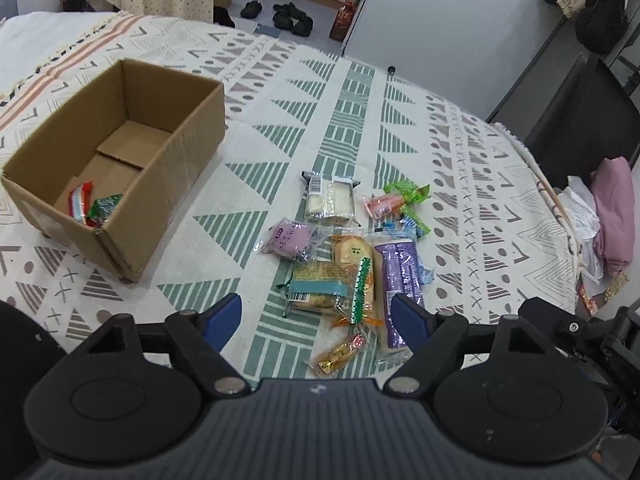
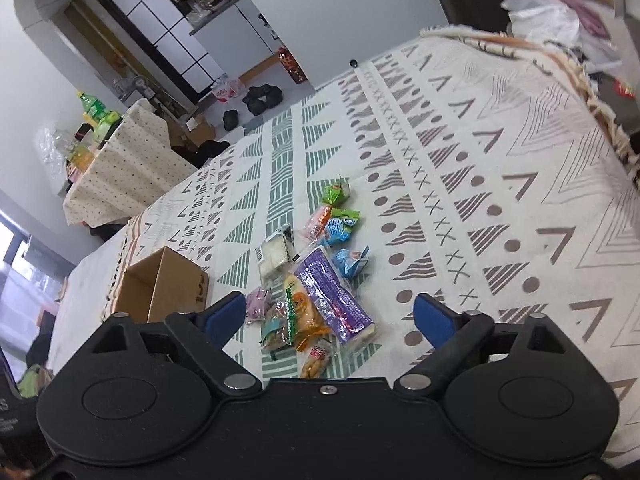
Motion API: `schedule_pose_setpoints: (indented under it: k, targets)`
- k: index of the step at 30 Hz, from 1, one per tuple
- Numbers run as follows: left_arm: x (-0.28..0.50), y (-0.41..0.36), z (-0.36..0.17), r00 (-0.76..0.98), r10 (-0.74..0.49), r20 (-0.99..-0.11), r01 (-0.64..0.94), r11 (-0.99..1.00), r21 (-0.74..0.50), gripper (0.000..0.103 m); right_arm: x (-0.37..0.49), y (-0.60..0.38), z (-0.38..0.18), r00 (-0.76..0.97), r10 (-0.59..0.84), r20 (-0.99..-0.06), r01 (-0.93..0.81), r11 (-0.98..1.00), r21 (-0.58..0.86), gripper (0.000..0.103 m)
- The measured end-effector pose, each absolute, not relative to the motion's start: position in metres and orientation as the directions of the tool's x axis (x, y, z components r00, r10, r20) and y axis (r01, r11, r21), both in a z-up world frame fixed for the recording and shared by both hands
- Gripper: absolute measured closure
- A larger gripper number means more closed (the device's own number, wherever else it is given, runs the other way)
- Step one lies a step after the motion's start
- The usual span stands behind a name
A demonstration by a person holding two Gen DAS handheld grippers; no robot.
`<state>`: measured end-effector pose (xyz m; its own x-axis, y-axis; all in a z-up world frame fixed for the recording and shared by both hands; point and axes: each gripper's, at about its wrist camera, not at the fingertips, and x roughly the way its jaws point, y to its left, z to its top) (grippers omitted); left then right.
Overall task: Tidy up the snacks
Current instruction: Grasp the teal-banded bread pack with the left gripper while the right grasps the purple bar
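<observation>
A pile of wrapped snacks lies on the patterned tablecloth (image 1: 360, 92): a long purple pack (image 1: 400, 268), a round purple cake (image 1: 289, 238), a white sandwich cake (image 1: 330, 200), a teal-banded biscuit pack (image 1: 320, 288) and a small peanut packet (image 1: 340, 354). An open cardboard box (image 1: 120, 160) stands to the left and holds two small red and green packets (image 1: 94, 208). My left gripper (image 1: 318, 316) is open and empty, above the near end of the pile. My right gripper (image 2: 330, 316) is open and empty, over the pile too; the purple pack (image 2: 334, 296) and the box (image 2: 160, 288) show there.
Green and blue candies (image 1: 404, 194) lie at the pile's far side. The table edge runs along the right, with pink cloth and a black chair (image 1: 580, 120) beyond. Shoes lie on the floor (image 1: 288, 16) past the far edge.
</observation>
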<state>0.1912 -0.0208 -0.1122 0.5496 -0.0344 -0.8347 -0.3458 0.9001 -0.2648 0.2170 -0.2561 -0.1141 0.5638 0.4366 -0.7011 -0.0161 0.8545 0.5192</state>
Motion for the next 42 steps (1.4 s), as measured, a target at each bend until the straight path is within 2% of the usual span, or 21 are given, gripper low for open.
schedule_pose_setpoints:
  k: [21, 26, 35, 42]
  targets:
    - [0.258, -0.014, -0.199, 0.419, -0.085, -0.904, -0.376, 0.890, -0.258, 0.022, 0.265, -0.232, -0.175, 0.448, 0.480, -0.754, -0.007, 0.845, 0.534, 0.023]
    - [0.267, -0.016, -0.211, 0.405, -0.077, -0.911, -0.362, 0.901, -0.237, 0.022, 0.275, -0.228, -0.188, 0.417, 0.476, -0.774, -0.002, 0.853, 0.523, 0.024]
    - [0.259, -0.014, -0.215, 0.405, -0.104, -0.908, -0.378, 0.886, -0.270, 0.022, 0.287, -0.215, -0.205, 0.370, 0.471, -0.801, -0.001, 0.862, 0.506, 0.027]
    - [0.255, -0.010, -0.211, 0.417, -0.118, -0.901, -0.371, 0.883, -0.287, 0.042, 0.295, -0.200, -0.216, 0.350, 0.465, -0.813, -0.010, 0.870, 0.493, 0.031]
